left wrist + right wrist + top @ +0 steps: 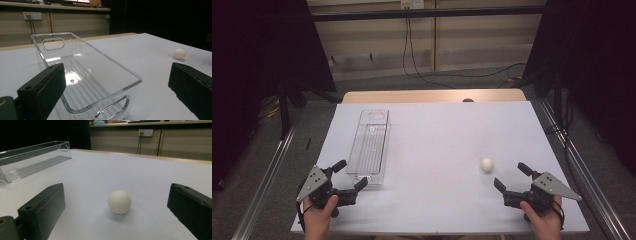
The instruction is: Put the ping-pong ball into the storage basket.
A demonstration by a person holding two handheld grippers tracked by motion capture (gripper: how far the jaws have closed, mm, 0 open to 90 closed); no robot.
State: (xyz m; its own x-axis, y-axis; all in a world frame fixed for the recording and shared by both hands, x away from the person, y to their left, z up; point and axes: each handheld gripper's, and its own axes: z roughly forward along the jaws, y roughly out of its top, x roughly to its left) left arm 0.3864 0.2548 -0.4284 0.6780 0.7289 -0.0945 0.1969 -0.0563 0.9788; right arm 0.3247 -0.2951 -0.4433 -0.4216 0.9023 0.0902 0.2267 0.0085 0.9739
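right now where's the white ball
The white ball sits bare on the table's right side in the high view, just ahead of the open right gripper and well right of the clear plastic bin.

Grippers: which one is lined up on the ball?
The right gripper: the ball lies just ahead between its open jaws. The left gripper faces the bin.

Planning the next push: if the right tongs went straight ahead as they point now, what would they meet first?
Most likely the white ball, which lies on the table just ahead, between the open jaws of the right tongs. Nothing stands between them.
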